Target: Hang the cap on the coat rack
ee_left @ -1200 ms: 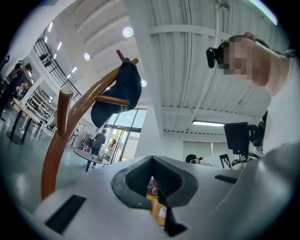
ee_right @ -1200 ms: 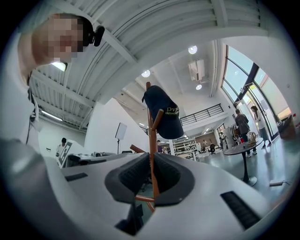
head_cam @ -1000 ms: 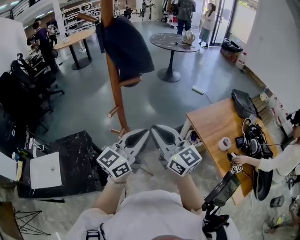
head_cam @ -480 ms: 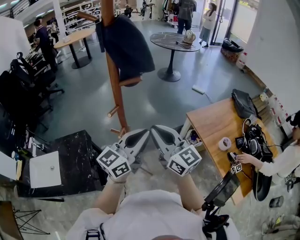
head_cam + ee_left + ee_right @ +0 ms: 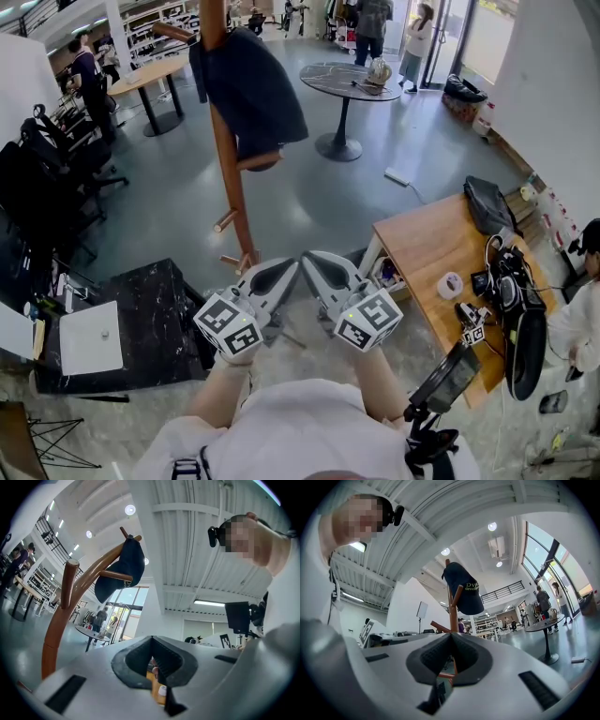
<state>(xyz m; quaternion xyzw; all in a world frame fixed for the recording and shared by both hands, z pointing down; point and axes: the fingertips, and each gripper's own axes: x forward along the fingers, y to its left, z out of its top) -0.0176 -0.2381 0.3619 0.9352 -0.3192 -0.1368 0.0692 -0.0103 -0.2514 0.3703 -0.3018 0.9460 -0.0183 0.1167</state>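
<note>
Cap [image 5: 248, 89] hangs draped over an upper peg of the coat rack [image 5: 228, 187], far from the person, so the hanging looks done. Left gripper [image 5: 281, 272] and right gripper [image 5: 319, 267] sit side by side near the body, jaws pressed together on nothing, apparently idle since nothing is left to carry.

The person wears a white shirt [image 5: 300, 433] with dark straps [image 5: 190, 466] — the left gripper [image 5: 284, 271] and right gripper [image 5: 322, 266] are pale grey shells with dark-padded jaws and black-and-white marker cubes [image 5: 228, 326].
</note>
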